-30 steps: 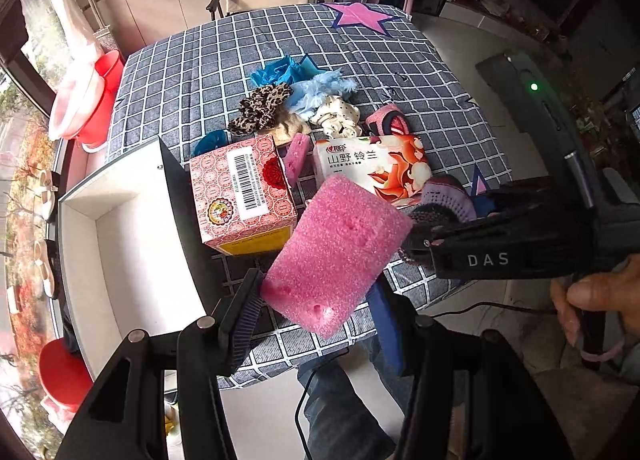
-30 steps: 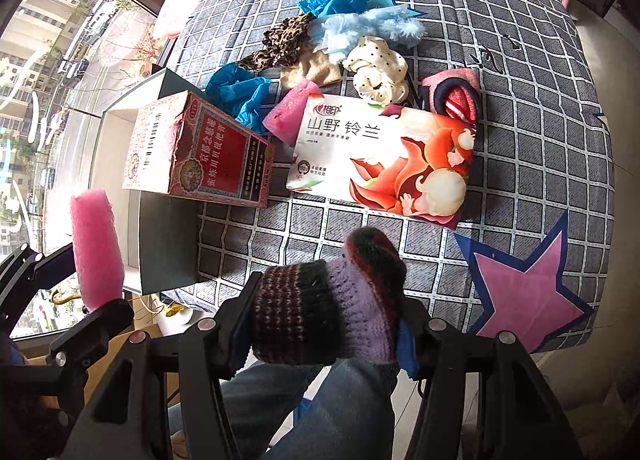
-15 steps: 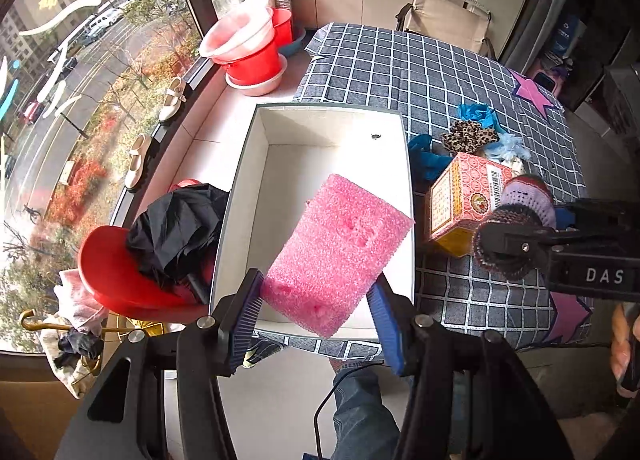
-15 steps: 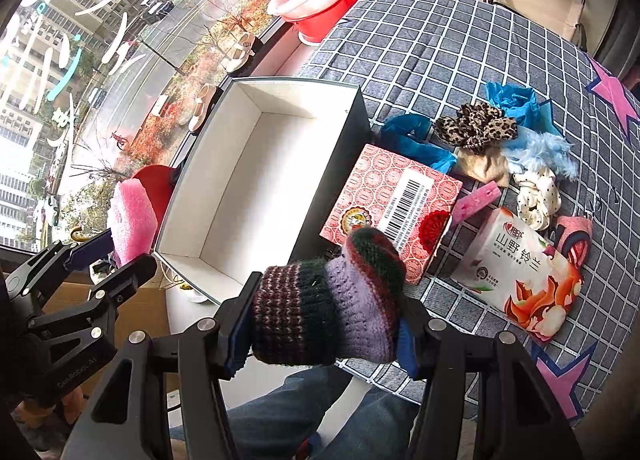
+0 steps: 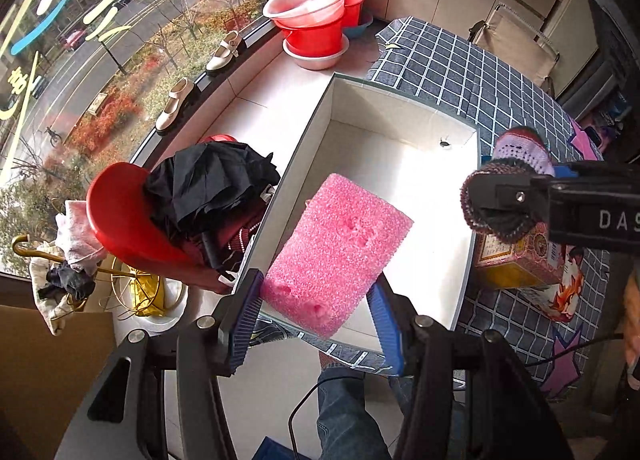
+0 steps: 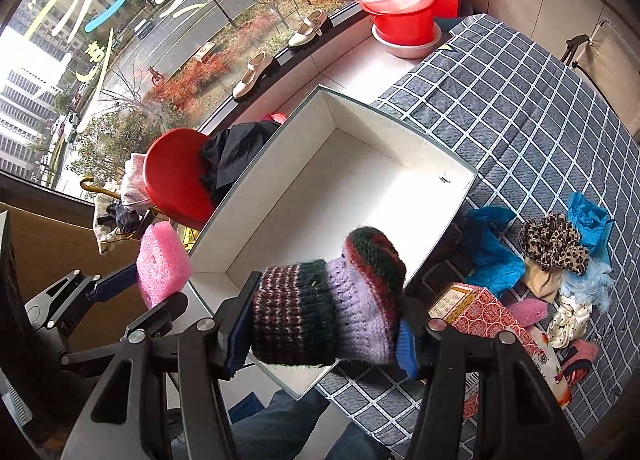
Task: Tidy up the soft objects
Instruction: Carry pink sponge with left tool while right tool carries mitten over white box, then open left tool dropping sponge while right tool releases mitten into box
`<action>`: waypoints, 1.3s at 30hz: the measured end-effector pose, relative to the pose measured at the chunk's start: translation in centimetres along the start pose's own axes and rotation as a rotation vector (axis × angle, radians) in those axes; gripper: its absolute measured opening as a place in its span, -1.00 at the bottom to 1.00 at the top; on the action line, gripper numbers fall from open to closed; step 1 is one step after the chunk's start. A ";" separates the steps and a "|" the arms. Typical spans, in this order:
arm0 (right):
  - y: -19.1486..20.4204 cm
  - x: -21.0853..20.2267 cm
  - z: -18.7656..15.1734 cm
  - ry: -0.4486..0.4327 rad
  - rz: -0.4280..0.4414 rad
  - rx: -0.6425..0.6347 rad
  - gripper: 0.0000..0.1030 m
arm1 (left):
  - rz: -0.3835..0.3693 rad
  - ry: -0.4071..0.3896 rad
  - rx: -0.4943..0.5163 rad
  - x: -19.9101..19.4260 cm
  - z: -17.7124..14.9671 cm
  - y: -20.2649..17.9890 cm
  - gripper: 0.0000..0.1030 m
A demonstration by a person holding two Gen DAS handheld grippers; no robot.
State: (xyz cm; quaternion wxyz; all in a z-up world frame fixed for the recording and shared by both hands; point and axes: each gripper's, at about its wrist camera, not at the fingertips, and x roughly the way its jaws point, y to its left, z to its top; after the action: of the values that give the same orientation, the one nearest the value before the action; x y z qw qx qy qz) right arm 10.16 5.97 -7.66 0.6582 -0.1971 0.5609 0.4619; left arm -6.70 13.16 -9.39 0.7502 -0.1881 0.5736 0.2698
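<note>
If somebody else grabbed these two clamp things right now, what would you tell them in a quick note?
Left hand-held gripper: shut on the pink sponge, above the white box.
Right hand-held gripper: shut on the knitted sock, above the box's near end.
Done: nothing lies in the box yet.
Left: release both into the box, then fetch the soft pile on the checked cloth: blue fabric, leopard scrunchie, spotted scrunchie.

Both grippers point steeply down. Left gripper point(image 5: 316, 292) has its blue pads clamped on a pink sponge point(image 5: 336, 252), tilted. Right gripper point(image 6: 320, 328) is clamped on a knitted sock point(image 6: 332, 308). R hand barely visible at frame edge, prob. gripping the handle.
</note>
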 end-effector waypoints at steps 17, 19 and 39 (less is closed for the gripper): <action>-2.9 6.0 3.8 0.121 -0.050 -0.008 0.13 | -0.004 0.123 -0.010 6.8 0.7 -2.3 0.09; -3.3 6.7 3.9 0.137 -0.057 -0.003 0.13 | 0.000 0.131 -0.013 7.6 0.7 -2.4 0.09; -3.3 8.4 4.4 0.163 -0.063 -0.013 0.13 | 0.030 0.163 -0.022 9.3 1.0 -2.8 0.11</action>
State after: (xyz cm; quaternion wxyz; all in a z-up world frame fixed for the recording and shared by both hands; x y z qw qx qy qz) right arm 14.90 11.01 -14.93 0.6232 -0.2561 0.6031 0.4269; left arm -2.37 13.37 -18.15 0.6949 -0.2092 0.6324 0.2710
